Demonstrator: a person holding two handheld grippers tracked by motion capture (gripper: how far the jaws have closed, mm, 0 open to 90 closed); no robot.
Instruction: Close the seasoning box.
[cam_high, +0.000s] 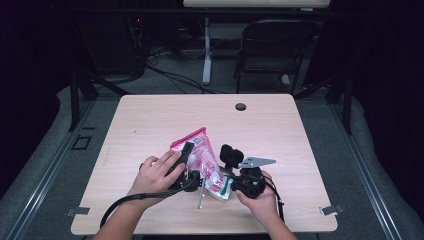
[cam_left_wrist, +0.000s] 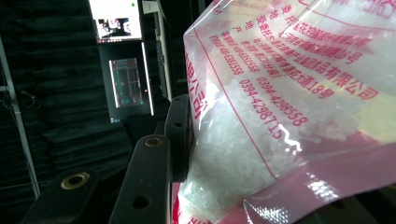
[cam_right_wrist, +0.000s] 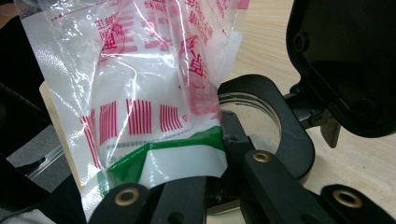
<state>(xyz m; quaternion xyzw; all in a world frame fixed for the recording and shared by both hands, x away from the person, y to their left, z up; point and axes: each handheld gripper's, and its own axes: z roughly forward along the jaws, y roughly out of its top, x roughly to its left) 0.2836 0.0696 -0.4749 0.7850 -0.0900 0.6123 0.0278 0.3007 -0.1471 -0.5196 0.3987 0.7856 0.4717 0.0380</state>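
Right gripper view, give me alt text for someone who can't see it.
The right gripper is shut on the bottom edge of a clear plastic bag with red print and a green stripe. Behind lie a wooden table and black gripper parts.

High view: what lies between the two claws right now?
The plastic bag with red print and white grains spans the gap: the left claw is at its upper part, the right claw clamps its lower end. The high view shows it.

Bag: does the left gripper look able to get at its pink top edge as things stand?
Probably yes. The left gripper already lies against the bag just below that edge, with nothing between them, and the right gripper clamps the bottom end.
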